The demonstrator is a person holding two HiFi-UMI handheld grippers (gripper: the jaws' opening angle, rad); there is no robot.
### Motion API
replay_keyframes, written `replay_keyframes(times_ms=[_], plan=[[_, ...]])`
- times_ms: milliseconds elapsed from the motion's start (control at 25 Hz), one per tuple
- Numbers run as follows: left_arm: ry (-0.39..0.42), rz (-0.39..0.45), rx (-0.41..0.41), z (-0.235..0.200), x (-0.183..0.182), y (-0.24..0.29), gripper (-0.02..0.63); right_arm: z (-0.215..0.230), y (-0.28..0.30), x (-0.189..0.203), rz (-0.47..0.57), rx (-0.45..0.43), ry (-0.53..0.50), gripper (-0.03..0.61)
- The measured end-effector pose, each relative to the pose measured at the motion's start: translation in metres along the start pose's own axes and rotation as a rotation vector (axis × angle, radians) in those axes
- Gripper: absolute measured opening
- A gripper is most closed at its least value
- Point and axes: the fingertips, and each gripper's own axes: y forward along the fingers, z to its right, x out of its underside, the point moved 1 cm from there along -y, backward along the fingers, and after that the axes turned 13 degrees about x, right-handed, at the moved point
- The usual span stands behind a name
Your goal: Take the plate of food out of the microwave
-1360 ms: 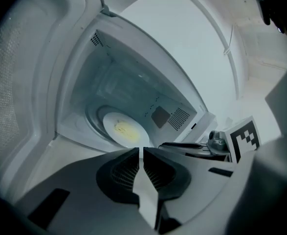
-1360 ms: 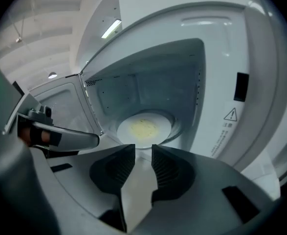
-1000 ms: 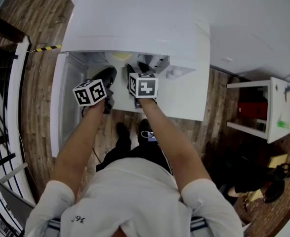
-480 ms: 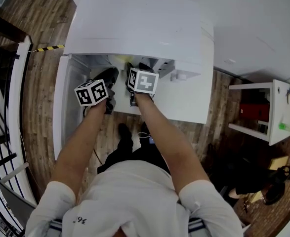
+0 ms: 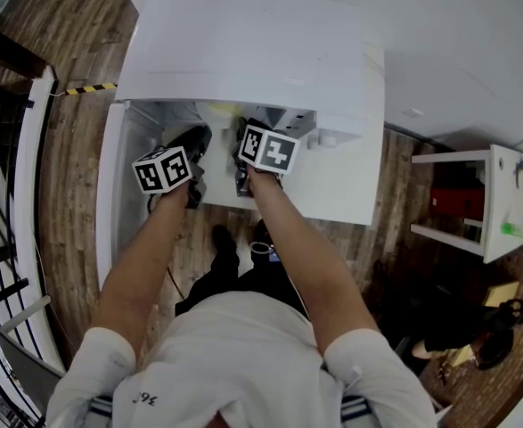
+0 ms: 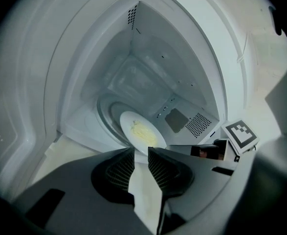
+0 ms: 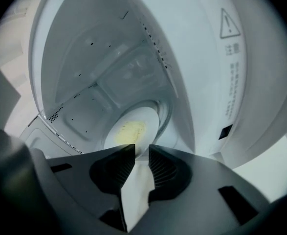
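The white microwave stands with its door swung open to the left. Inside it, a white plate with yellow food rests on the glass turntable; the same plate shows in the right gripper view. My left gripper is at the cavity mouth, its jaws a narrow gap apart with the plate's near rim at their tips. My right gripper is beside it at the same rim. Its jaws are closing, the rim just at their tips and the pads not visibly pressing on it.
The microwave's side walls and top close in around both grippers. A white shelf unit stands to the right and a black railing to the left on the wooden floor.
The right gripper has pushed a little further into the microwave mouth and its marker cube has turned. The left gripper has hardly moved.
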Motion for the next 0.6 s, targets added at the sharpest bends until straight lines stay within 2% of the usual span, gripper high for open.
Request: replay_keyframes(times_ms=[120,280,320,440,600], plan=[[-0.008,0.004,0.007,-0.0013,-0.0006,-0.0003,0.069,0.0029,-0.0037,-0.0007,0.009,-0.003,0.003,0.0],[-0.006,-0.001,0.007,-0.0018,0.0022,-0.0015,0.069,0.0079,-0.0014,0.0002,0.006,-0.009,0.065,0.002],[-0.006,-0.002,0.01,-0.0008,0.0028,-0.0019,0.069,0.0089,0.0001,0.001,0.004,-0.017,0.098,0.007],[-0.006,-0.008,0.021,0.0019,0.0058,-0.0031,0.069,0.0104,0.0032,0.0015,0.007,-0.034,0.178,0.102],[0.0,-0.012,0.028,0.0047,0.0084,-0.0054,0.069,0.0099,0.0016,-0.001,0.015,-0.025,0.22,0.138]])
